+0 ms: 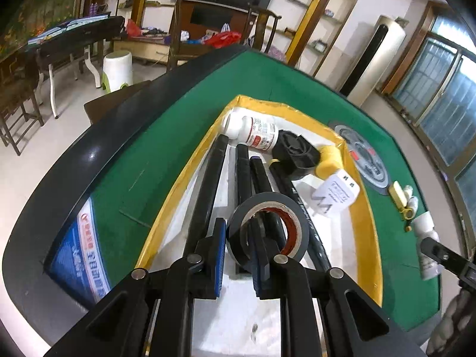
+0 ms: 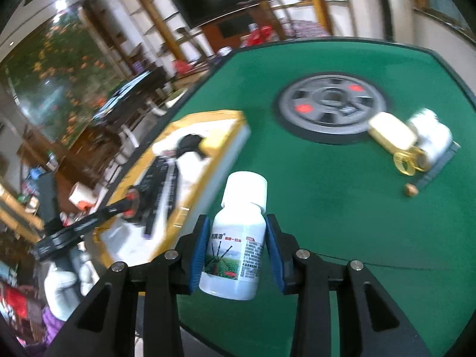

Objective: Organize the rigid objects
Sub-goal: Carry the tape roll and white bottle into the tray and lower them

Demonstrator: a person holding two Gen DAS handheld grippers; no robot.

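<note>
My left gripper (image 1: 238, 241) is shut on a black tape roll (image 1: 267, 226): one finger is inside the ring, one outside. It holds the roll over the yellow-rimmed white tray (image 1: 364, 223). The tray holds a white bottle (image 1: 253, 131), a black and yellow device (image 1: 306, 154), a white charger (image 1: 336, 196) and several black bars (image 1: 208, 184). My right gripper (image 2: 236, 235) is shut on a white labelled bottle (image 2: 238, 238), held upright above the green table (image 2: 342, 208), right of the tray (image 2: 226, 148). The left gripper (image 2: 89, 223) shows over the tray in the right wrist view.
A grey round hub (image 2: 330, 104) sits in the table's middle. A yellow box (image 2: 389, 132), a white bottle (image 2: 431, 131), a yellow ring piece (image 2: 407, 160) and a small brown bit (image 2: 410, 190) lie at the right. Chairs and a white stool (image 1: 117, 70) stand beyond the table.
</note>
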